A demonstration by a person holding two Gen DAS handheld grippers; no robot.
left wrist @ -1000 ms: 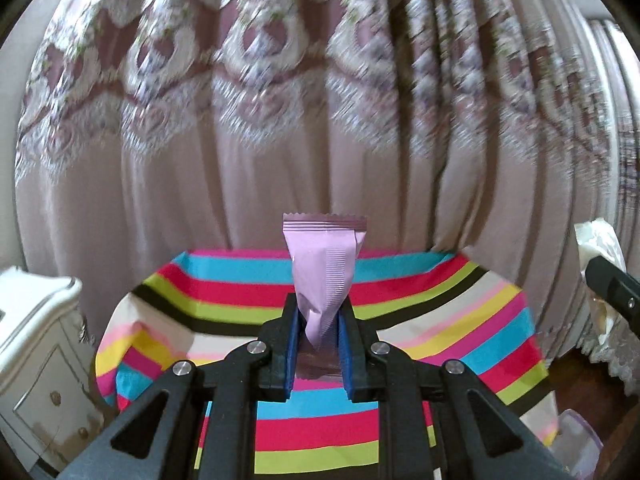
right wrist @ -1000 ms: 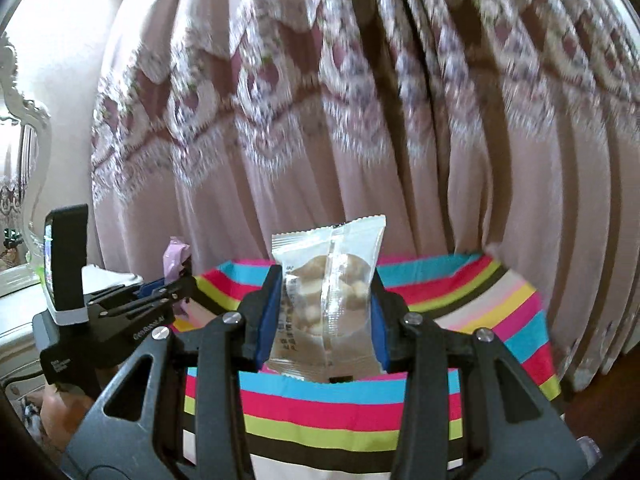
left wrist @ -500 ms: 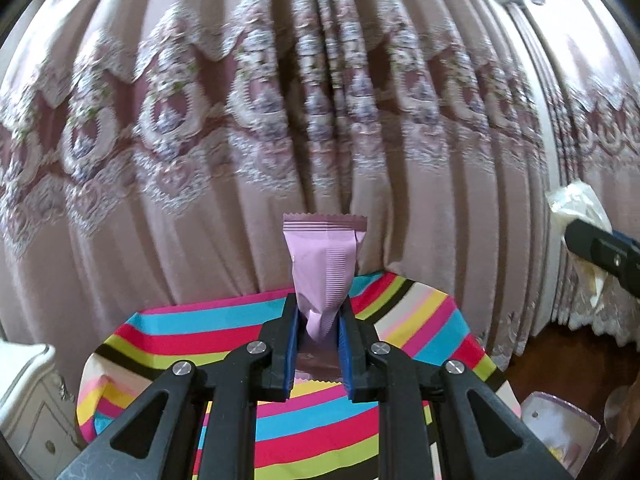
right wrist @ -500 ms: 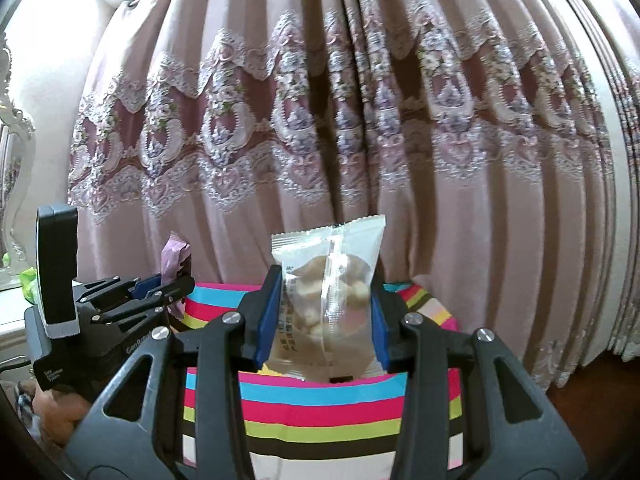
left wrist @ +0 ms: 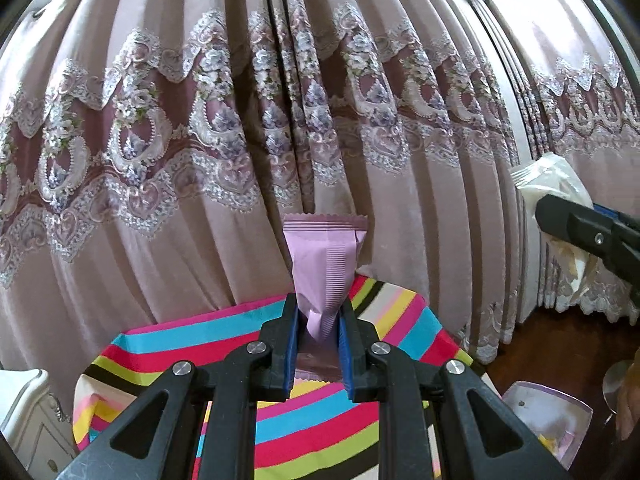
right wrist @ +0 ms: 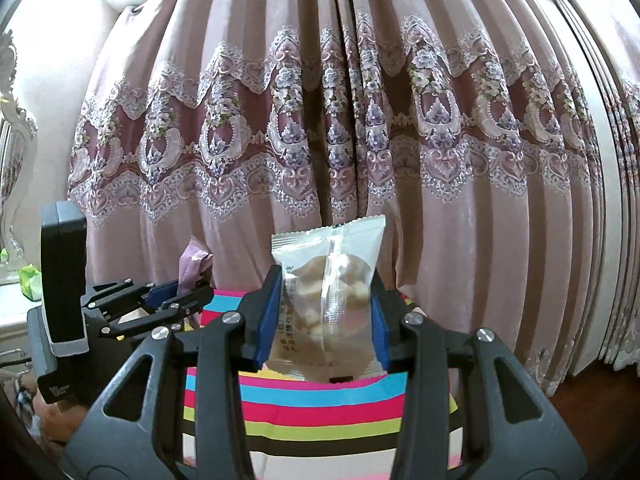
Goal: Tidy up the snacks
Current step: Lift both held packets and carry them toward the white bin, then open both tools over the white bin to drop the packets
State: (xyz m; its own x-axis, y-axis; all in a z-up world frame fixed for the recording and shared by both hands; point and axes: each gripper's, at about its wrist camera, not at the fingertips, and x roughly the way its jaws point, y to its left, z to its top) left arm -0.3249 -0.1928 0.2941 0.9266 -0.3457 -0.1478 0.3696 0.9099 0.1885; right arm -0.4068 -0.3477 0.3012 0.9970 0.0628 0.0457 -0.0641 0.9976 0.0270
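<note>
- Closest in, the left gripper (left wrist: 319,330) has its jaws clenched tight on the pinched lower end of a pink snack packet (left wrist: 324,264), which sticks up with its crimped top edge highest.
- Same story on the other side: the right gripper (right wrist: 323,312) has its jaws grasping a clear packet of pale round bites (right wrist: 332,300) by its two sides, upright too. So both snacks are in the air, not on anything.
- Just beneath both is the striped cloth on the desk (left wrist: 224,340). No snacks visible on the part in view.
- What changed: a second ago the cloth sat square under the left camera with a white cabinet at the left. Now both views have swung right, the cloth has slid down and left, and neither grip changed.
- Off to the right, down on the floor, a lilac container (left wrist: 548,420) has come into the left view with something yellow inside. My guess is that's the drop-off spot and we're mid-carry, but I can't be sure.
- Farthest back, the embroidered pink curtain (right wrist: 360,120) fills everything.
</note>
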